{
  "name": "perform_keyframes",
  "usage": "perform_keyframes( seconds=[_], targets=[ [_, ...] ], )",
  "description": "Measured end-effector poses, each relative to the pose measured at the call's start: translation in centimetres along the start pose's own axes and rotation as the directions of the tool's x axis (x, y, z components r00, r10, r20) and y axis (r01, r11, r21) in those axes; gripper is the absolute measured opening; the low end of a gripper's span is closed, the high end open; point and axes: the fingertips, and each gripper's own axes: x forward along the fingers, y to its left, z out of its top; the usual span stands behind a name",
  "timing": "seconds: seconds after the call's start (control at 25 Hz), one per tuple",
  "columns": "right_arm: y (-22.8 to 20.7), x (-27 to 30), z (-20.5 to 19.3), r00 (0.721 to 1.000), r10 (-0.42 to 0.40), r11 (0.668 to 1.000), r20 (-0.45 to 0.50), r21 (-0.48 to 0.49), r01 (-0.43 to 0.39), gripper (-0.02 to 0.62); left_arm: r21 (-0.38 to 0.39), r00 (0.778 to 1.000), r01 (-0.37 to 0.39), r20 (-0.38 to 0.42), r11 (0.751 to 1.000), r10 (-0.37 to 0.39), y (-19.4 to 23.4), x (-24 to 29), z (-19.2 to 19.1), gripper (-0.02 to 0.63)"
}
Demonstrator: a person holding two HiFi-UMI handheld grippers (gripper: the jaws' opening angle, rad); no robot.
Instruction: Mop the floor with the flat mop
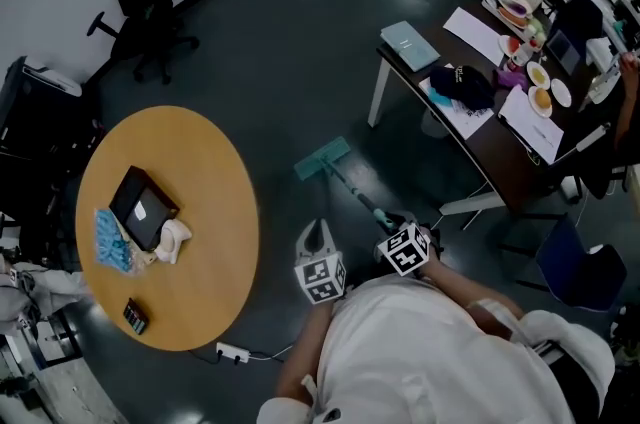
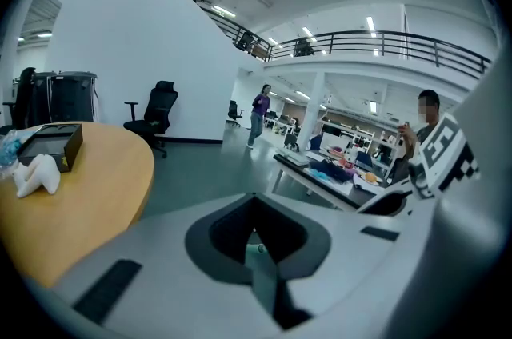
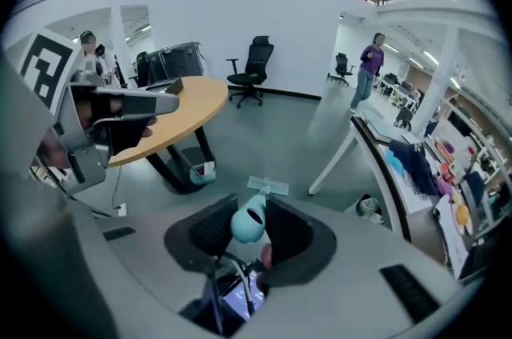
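The flat mop's teal head [image 1: 322,158] lies on the dark floor in front of me, and its thin handle [image 1: 356,192] slopes back to my right gripper [image 1: 396,222]. In the right gripper view that gripper [image 3: 252,233] is shut on the handle's teal end cap [image 3: 246,222], with the mop head [image 3: 267,186] on the floor beyond. My left gripper [image 1: 316,234] hangs just left of the handle, apart from it. Its jaws meet in a point and hold nothing [image 2: 256,240].
A round wooden table [image 1: 205,172] stands at my left with a black box [image 1: 143,207], a blue packet [image 1: 108,240] and a white cloth [image 1: 172,240]. A cluttered dark desk [image 1: 480,147] stands at the right. A power strip [image 1: 232,352] lies on the floor, and an office chair [image 1: 140,2] stands far left.
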Motion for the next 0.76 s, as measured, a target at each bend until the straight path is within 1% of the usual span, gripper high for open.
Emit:
perform_keyframes(
  seconds=[0.28, 0.52, 0.76],
  targets=[
    [-0.1, -0.1, -0.7, 1.000, 0.001, 1.000, 0.001, 0.005, -0.001, 0.110, 0.008, 1.000, -0.002, 0.008, 1.000, 0.002, -0.3, -0.2, 0.0, 0.005],
    [-0.4, -0.1, -1.2, 1.000, 0.002, 1.000, -0.001, 0.009, -0.002, 0.110, -0.009, 1.000, -0.022, 0.004, 1.000, 0.022, 0.2, -0.3, -0.3, 0.005],
    [-0.2, -0.1, -1.6, 1.000, 0.005, 1.000, -0.006, 0.002, -0.005, 0.111, 0.002, 1.000, -0.010, 0.002, 1.000, 0.010, -0.5, -0.4, -0.5, 0.005]
  ],
)
